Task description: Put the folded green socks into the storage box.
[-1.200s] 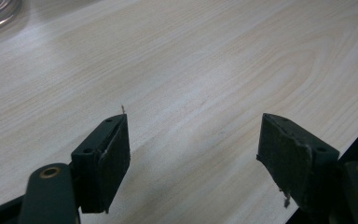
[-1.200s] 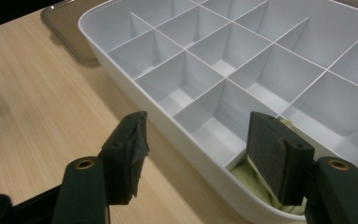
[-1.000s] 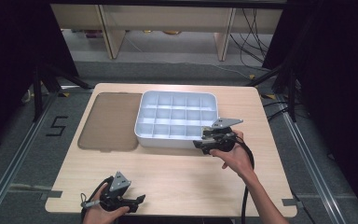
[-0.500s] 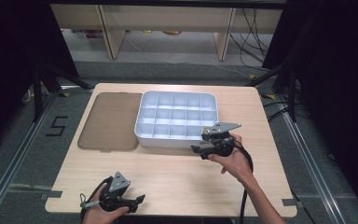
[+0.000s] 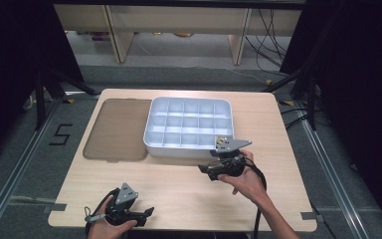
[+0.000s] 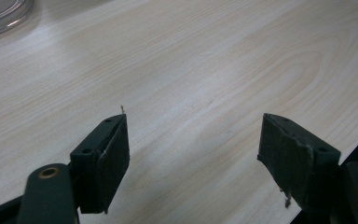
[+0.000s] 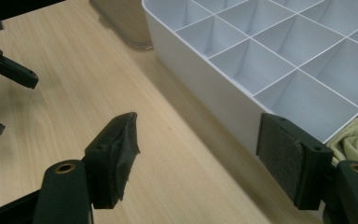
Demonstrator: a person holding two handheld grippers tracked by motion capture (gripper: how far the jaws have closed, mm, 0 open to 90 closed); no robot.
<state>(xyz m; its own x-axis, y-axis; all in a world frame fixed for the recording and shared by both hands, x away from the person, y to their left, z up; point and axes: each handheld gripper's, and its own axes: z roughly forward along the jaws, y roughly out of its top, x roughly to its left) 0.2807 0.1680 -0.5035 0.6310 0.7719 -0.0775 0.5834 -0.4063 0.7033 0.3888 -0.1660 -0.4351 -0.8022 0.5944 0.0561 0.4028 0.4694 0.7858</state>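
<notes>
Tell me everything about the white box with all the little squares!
The white box looks like smooth plastic, a low rectangular tray with rounded corners. Thin walls split it into rows of square compartments. Nearly all look empty; a pale yellowish cloth sits in the near corner one. It lies flat on the wooden table, right beside a brownish see-through lid. The right gripper is open just in front of it, holding nothing.

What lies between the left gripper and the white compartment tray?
Only bare wooden table: in the high view nothing lies between the left gripper and the white compartment tray.
</notes>
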